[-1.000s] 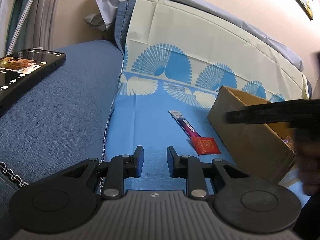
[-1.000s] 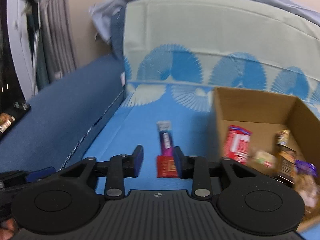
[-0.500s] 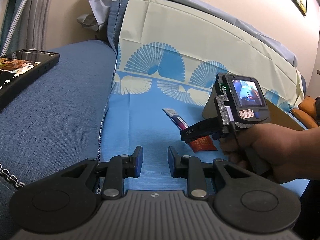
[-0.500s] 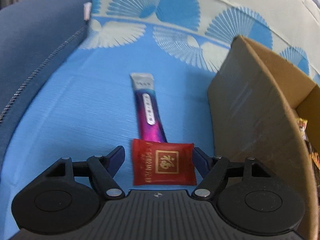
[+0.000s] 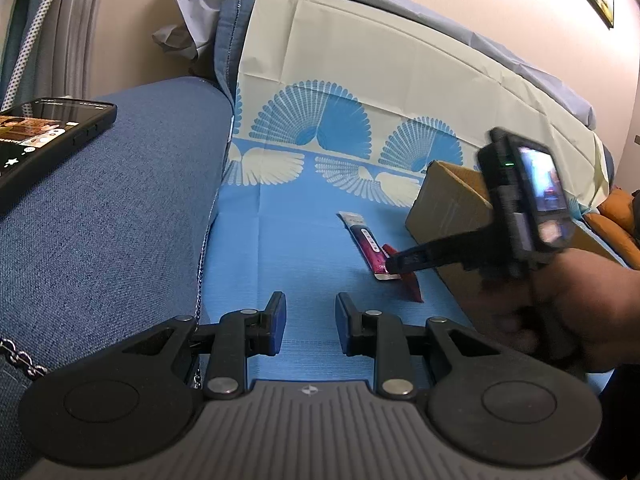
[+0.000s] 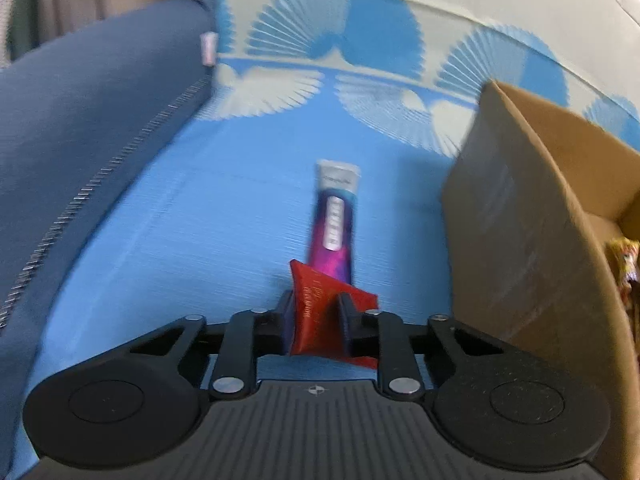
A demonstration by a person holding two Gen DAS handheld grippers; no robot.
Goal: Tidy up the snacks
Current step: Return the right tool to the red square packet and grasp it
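Left wrist view: the left gripper [image 5: 307, 322] hovers spread and empty over the blue sofa cover [image 5: 288, 248], near the cardboard box [image 5: 448, 208].

Right wrist view: the right gripper [image 6: 316, 326] pinches the red sachet [image 6: 320, 320], crumpled, just beside the box [image 6: 520, 240]; the purple stick pack [image 6: 334, 224] lies beyond. Best to lift clear before swinging over the box wall. The lettering is too blurred to read.

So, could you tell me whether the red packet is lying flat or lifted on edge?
On edge: the red packet stands buckled, pinched in the right tool.
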